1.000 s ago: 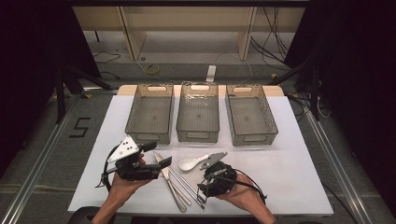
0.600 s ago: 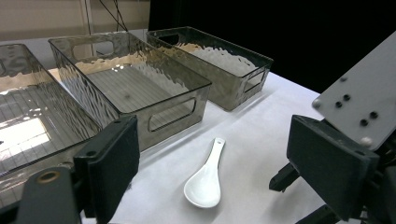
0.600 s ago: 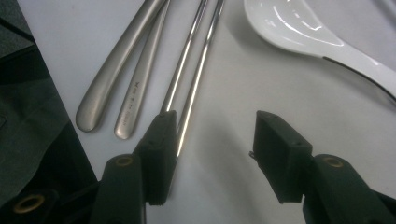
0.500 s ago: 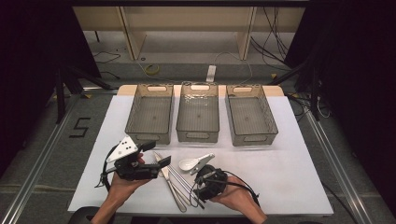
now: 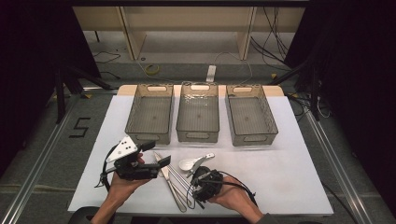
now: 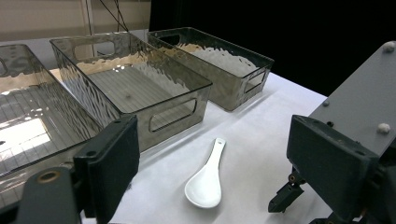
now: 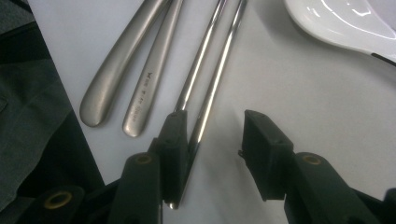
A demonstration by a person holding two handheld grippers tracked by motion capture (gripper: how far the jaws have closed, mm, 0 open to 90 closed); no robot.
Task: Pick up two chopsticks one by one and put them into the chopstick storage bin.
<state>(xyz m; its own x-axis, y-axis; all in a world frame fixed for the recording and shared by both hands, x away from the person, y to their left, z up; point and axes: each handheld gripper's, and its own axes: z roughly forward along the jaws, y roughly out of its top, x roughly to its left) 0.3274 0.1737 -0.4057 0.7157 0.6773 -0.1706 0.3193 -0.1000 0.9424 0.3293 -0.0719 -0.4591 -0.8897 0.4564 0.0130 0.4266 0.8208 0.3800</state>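
Note:
Two metal chopsticks (image 7: 212, 70) lie side by side on the white table cover, next to two metal cutlery handles (image 7: 126, 60). My right gripper (image 7: 217, 140) is low over their near ends. Its jaws have just been closing, and one chopstick end lies between them against the left jaw; the right pad (image 7: 259, 144) stands clear of it. In the high view the right gripper (image 5: 194, 183) points left at the cutlery pile (image 5: 173, 184). A white ceramic spoon (image 6: 205, 184) lies ahead of my left gripper (image 6: 210, 135), which is held wide open and holds nothing.
Three clear ribbed bins (image 5: 149, 116) (image 5: 198, 114) (image 5: 252, 116) stand in a row across the far half of the table. The table's front edge (image 5: 196, 212) runs just behind both hands. Bare white cover (image 5: 289, 172) spreads to the right.
The right gripper has shifted left and dropped onto the chopsticks' near ends, and its jaws stand narrower. The left hand and the cutlery have stayed put.

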